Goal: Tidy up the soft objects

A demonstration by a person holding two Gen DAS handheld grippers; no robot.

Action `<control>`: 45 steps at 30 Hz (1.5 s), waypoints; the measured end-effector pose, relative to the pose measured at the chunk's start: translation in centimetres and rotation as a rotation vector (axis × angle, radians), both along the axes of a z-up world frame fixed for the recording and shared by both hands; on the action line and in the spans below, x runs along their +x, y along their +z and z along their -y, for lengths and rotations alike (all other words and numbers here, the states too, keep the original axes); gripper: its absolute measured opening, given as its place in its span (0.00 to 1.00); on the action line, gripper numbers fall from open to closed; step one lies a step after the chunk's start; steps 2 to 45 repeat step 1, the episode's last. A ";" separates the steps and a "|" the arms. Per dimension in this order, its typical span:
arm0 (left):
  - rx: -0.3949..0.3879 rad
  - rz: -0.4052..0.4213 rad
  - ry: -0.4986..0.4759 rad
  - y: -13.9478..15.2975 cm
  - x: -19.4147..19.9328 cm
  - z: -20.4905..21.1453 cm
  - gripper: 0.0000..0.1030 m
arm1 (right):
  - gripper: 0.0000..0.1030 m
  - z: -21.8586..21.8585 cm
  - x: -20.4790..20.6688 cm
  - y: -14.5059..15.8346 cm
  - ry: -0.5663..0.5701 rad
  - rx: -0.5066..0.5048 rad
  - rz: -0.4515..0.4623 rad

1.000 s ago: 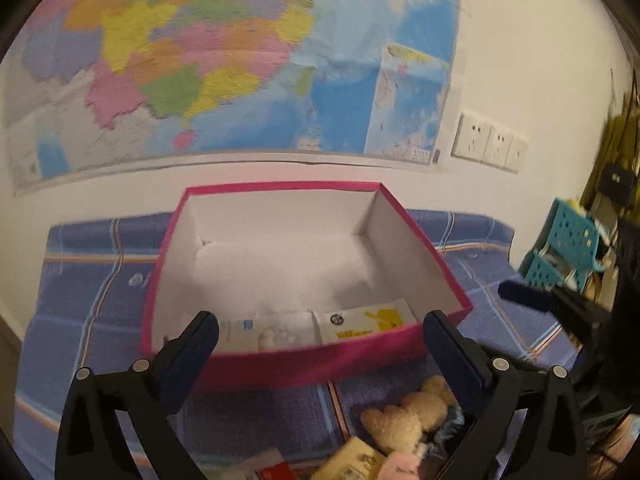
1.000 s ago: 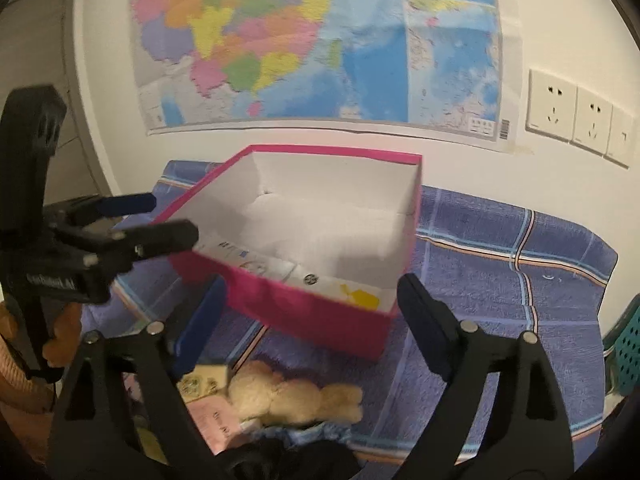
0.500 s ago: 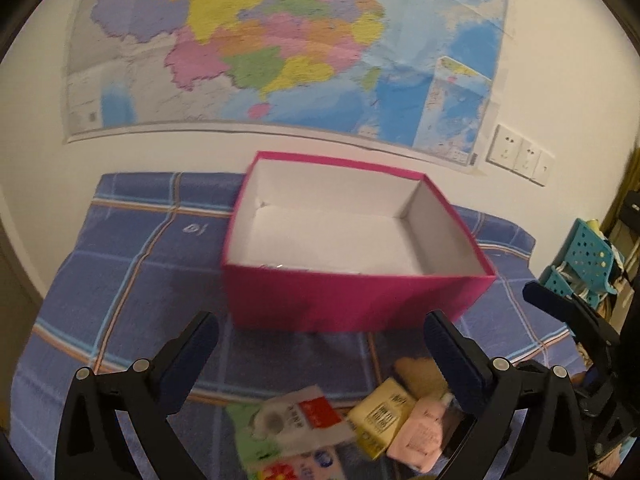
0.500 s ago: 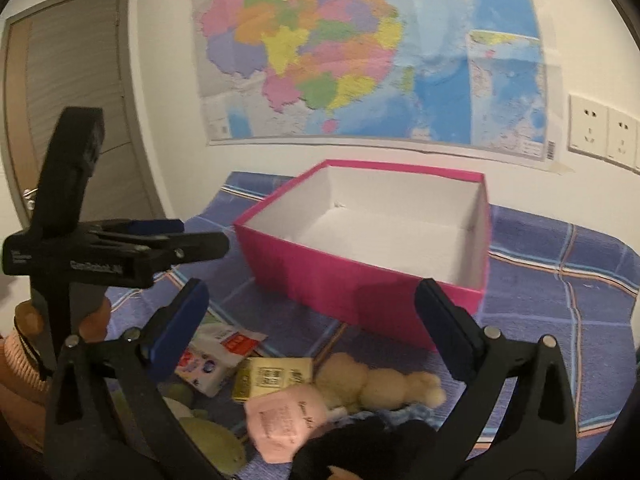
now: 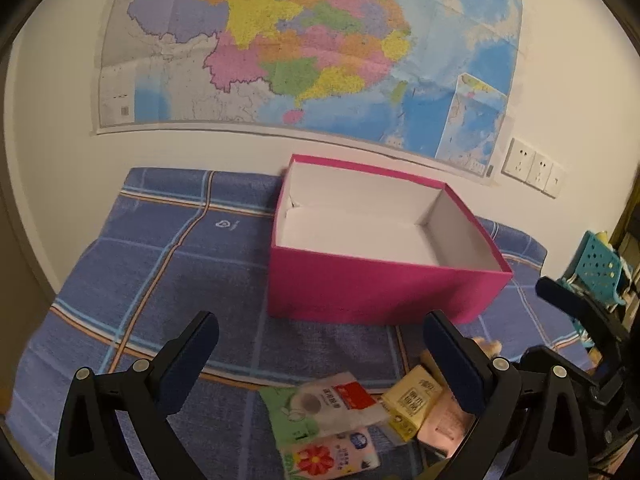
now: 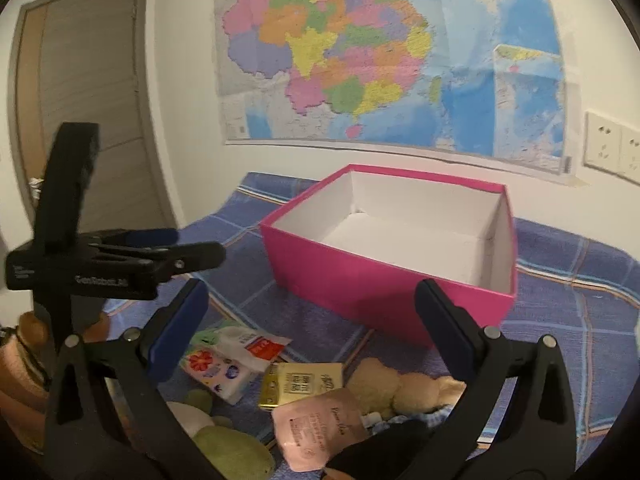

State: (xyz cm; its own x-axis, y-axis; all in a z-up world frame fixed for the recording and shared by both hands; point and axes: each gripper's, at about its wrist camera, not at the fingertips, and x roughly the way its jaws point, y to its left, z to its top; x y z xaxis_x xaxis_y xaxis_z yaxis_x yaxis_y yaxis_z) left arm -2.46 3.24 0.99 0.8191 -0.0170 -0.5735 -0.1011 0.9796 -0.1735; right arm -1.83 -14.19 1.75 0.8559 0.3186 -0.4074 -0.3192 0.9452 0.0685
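Note:
A pink open box (image 5: 380,292) with a white inside stands on the blue checked cloth (image 5: 160,256); it also shows in the right wrist view (image 6: 384,284). Soft packs lie in front of it: a white-red pack (image 5: 340,398), a yellow pack (image 5: 412,400), a flowered pack (image 5: 328,454) and a pink pouch (image 6: 320,424). A cream plush toy (image 6: 400,388) and a green plush (image 6: 228,452) lie beside them. My left gripper (image 5: 320,352) is open and empty above the packs. My right gripper (image 6: 310,320) is open and empty above the pile.
A map (image 5: 312,48) hangs on the wall behind the box. Wall sockets (image 5: 532,166) are at the right. A teal basket (image 5: 600,268) stands at the right edge. A door (image 6: 80,120) is at the left in the right wrist view.
Both grippers have pulled back and away from the box. The packs and plush on the cloth have come into fuller view, and the box's contents are now hidden by its front wall.

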 end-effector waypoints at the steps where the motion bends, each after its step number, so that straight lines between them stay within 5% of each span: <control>1: -0.004 -0.008 -0.012 -0.2 0.1 -0.1 1.00 | 1.00 0.0 -0.2 -0.2 -0.015 -0.008 -0.002; 45: -0.004 -0.008 -0.012 -0.2 0.1 -0.1 1.00 | 1.00 0.0 -0.2 -0.2 -0.015 -0.008 -0.002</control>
